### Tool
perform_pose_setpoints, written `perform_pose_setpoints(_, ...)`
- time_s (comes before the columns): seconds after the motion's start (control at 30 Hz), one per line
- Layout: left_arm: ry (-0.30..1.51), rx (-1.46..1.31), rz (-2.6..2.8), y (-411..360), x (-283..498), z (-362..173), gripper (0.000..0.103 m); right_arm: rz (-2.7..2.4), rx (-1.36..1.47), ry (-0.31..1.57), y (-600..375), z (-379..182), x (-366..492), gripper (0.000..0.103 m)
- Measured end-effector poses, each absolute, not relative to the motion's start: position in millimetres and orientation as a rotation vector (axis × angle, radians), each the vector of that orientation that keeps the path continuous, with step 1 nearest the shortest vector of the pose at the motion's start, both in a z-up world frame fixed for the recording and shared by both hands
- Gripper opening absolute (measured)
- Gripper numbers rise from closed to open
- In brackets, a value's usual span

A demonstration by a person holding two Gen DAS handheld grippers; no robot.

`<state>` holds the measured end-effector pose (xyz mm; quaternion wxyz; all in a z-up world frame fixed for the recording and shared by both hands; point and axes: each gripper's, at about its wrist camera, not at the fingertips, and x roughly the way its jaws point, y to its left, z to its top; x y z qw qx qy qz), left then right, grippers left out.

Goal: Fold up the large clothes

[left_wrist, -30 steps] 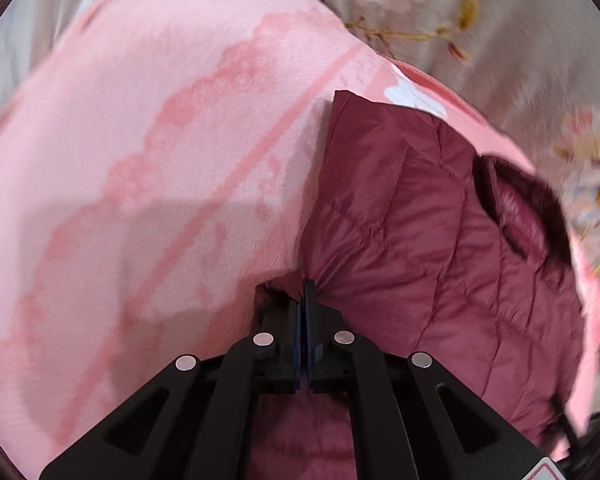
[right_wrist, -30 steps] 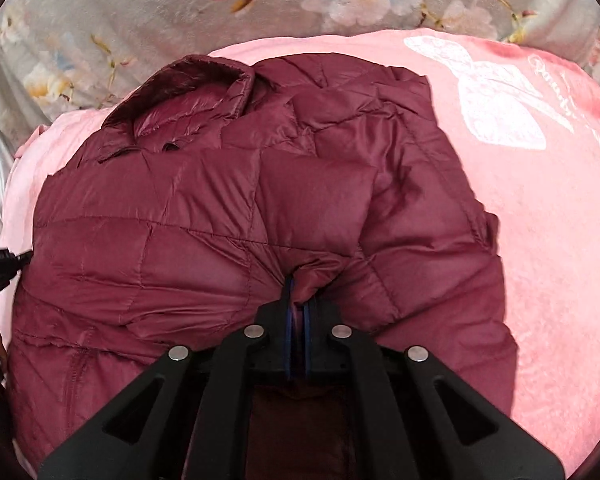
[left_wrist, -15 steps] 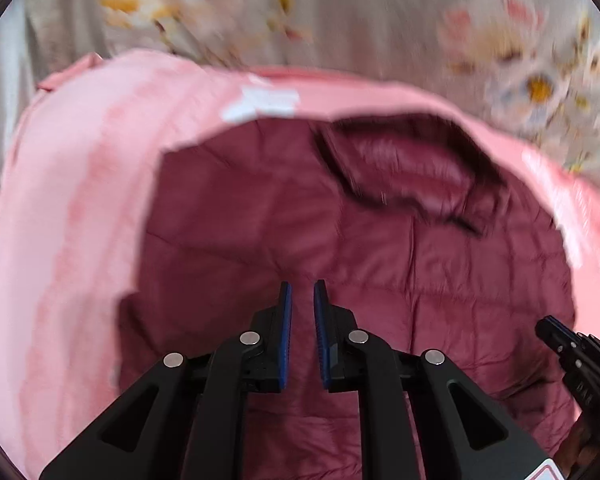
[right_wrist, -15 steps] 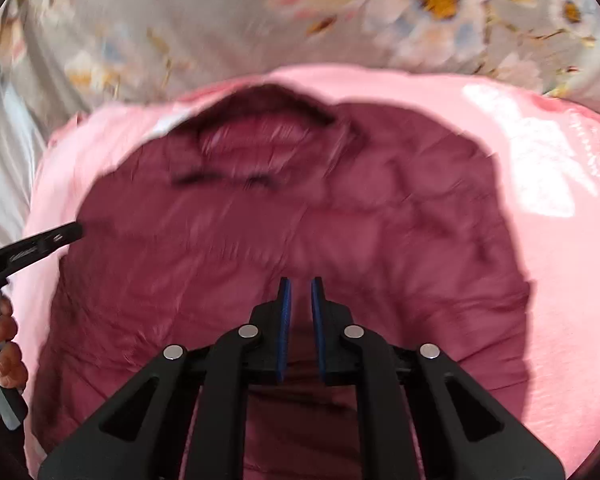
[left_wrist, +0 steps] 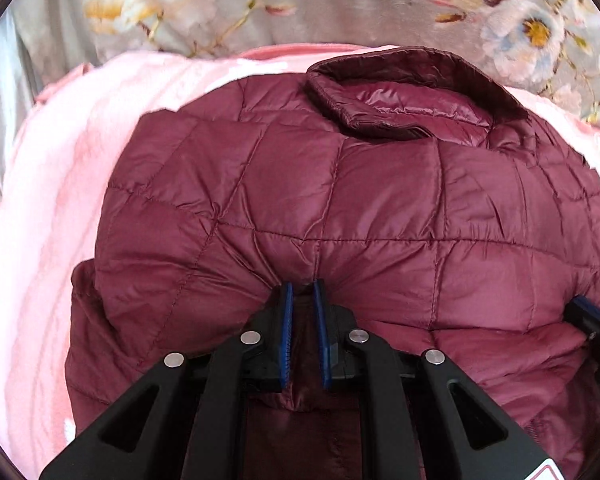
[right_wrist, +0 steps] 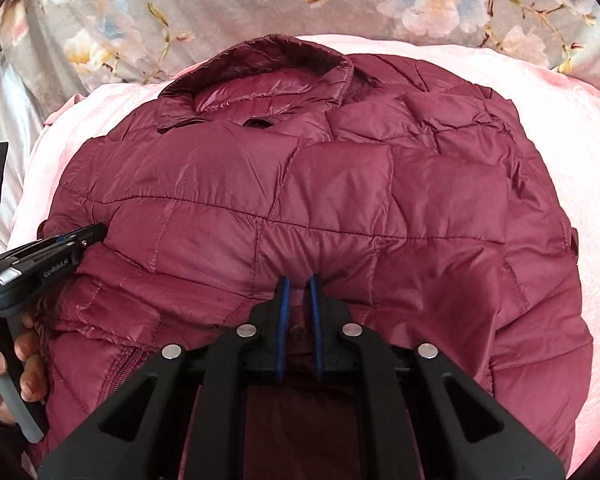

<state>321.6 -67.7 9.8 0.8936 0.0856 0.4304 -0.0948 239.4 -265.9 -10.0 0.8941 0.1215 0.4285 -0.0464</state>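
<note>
The maroon quilted jacket [left_wrist: 340,208] lies on a pink blanket [left_wrist: 52,208] over a floral bed sheet [right_wrist: 188,4], collar [right_wrist: 260,68] at the far end, hem edge nearest both claws. Its long axis runs straight away from the claws, collar-to-hem.

The left claw [left_wrist: 302,292] is narrowly parted, w/ a puff of hem fabric bulging btwn the blue pads but not pinched. The right claw [right_wrist: 298,286] is likewise a narrow gap, touching the fold edge. They sit side by side along the near edge, left claw toward the jacket's left side, right toward its right.

Judgement: next move prob. needs both to regrip the near edge and carry it fwd toward the collar.
</note>
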Motion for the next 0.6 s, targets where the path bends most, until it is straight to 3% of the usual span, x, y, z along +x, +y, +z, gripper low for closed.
perform_pose_setpoints(0.23,0.899,0.226,-0.198,-70.8,324.1,17.5,0.013,-0.063,0.244,0.948,-267.6,-0.7,249.7,0.012)
perform_pose_setpoints(0.33,0.955,0.079,-0.305,-57.5,340.6,45.4,0.027,-0.002,0.352,0.904,-290.1,27.0,264.5,0.046)
perform_pose_setpoints(0.37,0.955,0.027,-0.319,-53.8,349.2,55.9,0.040,0.002,0.380,0.880,-298.3,34.0,271.3,0.051)
perform_pose_setpoints(0.4,0.945,-0.045,-0.332,-50.0,362.7,68.9,0.049,0.026,0.433,0.859,-312.0,40.9,286.5,0.053)
perform_pose_setpoints(0.47,0.947,-0.128,-0.347,-51.0,391.9,81.2,0.054,0.055,0.553,0.842,-337.2,39.6,316.3,0.053)
perform_pose_setpoints(0.6,1.086,-0.275,-0.376,-58.5,445.7,64.2,0.055,0.004,0.700,0.850,-365.6,21.7,358.0,0.055)
